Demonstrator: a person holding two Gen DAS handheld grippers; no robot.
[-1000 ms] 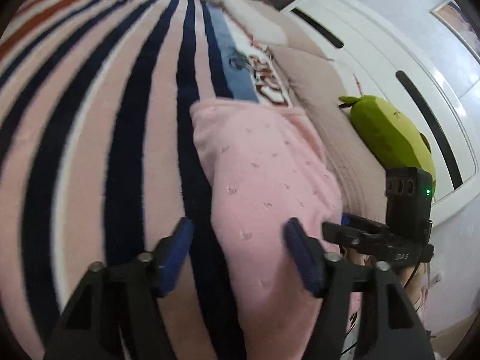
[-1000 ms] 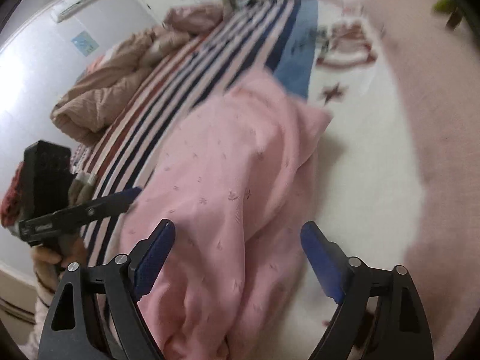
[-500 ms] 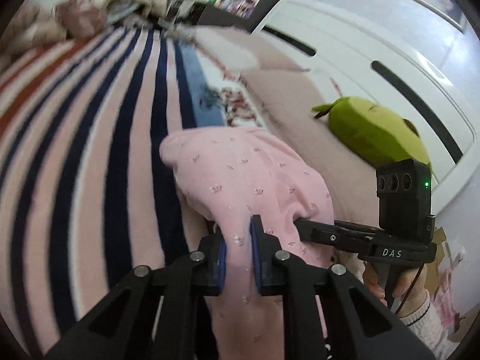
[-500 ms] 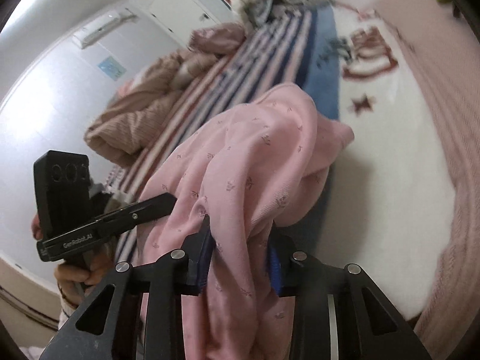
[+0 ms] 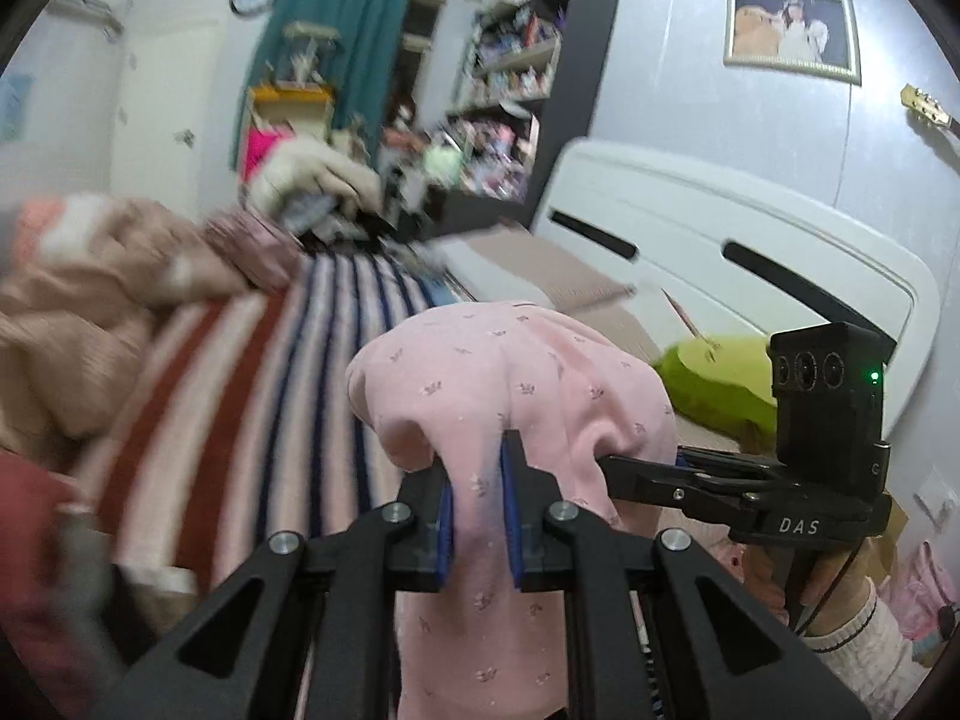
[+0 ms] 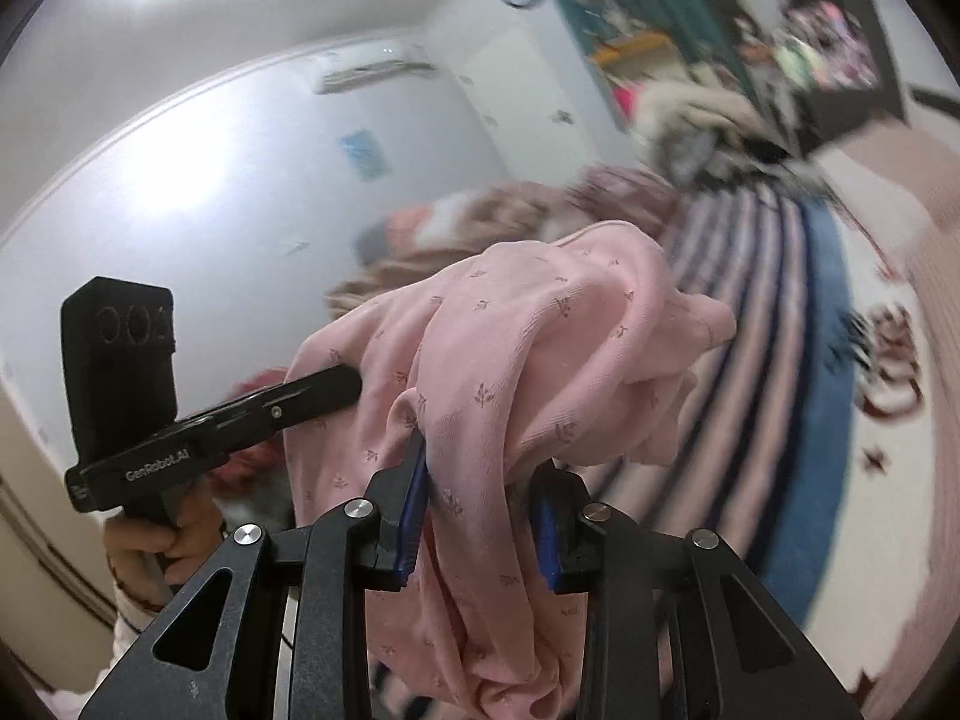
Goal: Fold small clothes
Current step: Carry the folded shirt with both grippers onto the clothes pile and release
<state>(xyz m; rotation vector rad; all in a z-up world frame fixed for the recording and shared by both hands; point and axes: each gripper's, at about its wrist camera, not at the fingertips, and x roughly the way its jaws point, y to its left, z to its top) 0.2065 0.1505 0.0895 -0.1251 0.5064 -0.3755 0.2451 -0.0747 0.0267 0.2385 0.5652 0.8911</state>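
A small pink garment with a tiny sprig print (image 5: 516, 396) hangs bunched between my two grippers, lifted off the striped bed. My left gripper (image 5: 478, 468) is shut on a fold of it. My right gripper (image 6: 480, 480) is shut on another bunched part of the pink garment (image 6: 540, 348). In the left wrist view the right gripper's body (image 5: 828, 420) is close on the right, its tip buried in the cloth. In the right wrist view the left gripper's body (image 6: 120, 372) is on the left, its finger (image 6: 318, 387) reaching into the garment.
Below lies a bed with a pink, navy and red striped blanket (image 5: 252, 396). A crumpled beige duvet (image 5: 78, 324) is at the left, a green plush toy (image 5: 714, 384) by the white headboard (image 5: 750, 240). A dark bookshelf (image 5: 528, 96) stands behind.
Both grippers went from open over the flat garment to shut on it, then lifted it up off the bed; the views now tilt up toward the room.
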